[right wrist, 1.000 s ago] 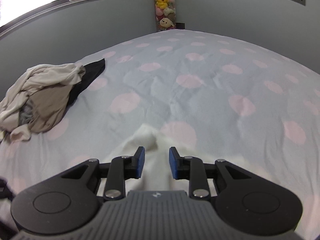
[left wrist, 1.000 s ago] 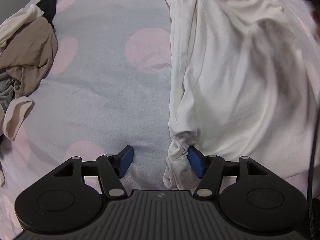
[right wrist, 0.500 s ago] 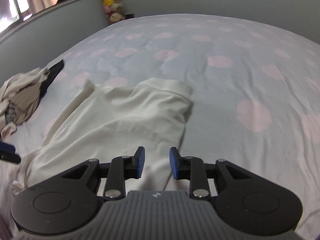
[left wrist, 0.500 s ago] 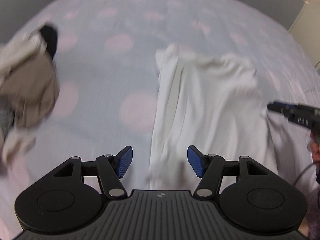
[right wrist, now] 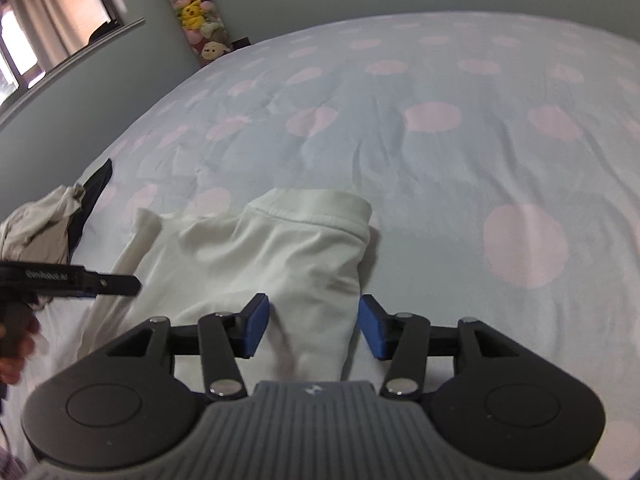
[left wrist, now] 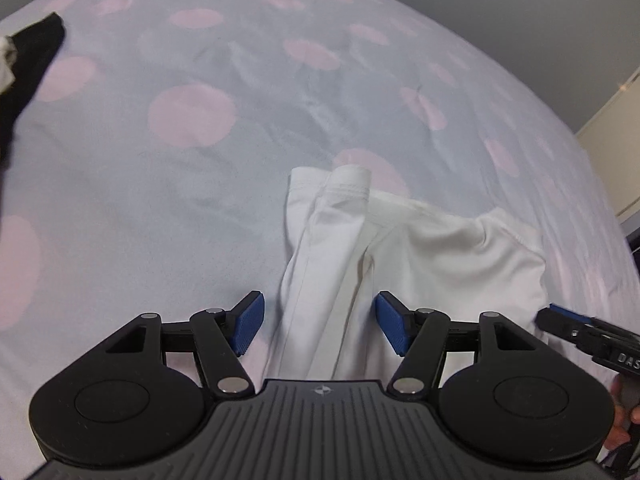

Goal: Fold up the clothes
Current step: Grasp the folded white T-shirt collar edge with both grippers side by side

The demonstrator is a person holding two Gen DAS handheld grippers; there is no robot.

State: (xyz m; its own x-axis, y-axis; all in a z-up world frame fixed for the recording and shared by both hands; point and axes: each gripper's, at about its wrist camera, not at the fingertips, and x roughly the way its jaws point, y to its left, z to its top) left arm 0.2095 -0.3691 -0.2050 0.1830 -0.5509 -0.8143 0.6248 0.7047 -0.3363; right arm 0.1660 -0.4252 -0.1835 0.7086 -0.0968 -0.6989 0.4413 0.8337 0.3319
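A white garment (left wrist: 420, 240) lies on the polka-dot bedspread (left wrist: 180, 168), partly folded lengthwise, with a cuffed sleeve or leg end pointing away. My left gripper (left wrist: 318, 322) is open, its jaws straddling the garment's left folded strip. The garment also shows in the right wrist view (right wrist: 280, 256). My right gripper (right wrist: 314, 330) is open, its jaws on either side of the garment's right edge. Each gripper shows in the other's view: the right gripper (left wrist: 568, 324) at the garment's right corner, the left gripper (right wrist: 120, 280) at its left side.
A pile of beige, grey and black clothes (right wrist: 44, 232) lies at the bed's left side; its black piece shows in the left wrist view (left wrist: 32, 52). A column of plush toys (right wrist: 196, 12) stands by the far wall, next to a window (right wrist: 44, 20).
The left gripper pulled back from the garment's hem and now straddles the folded strip. The right gripper opened wider and came down over the garment's right edge.
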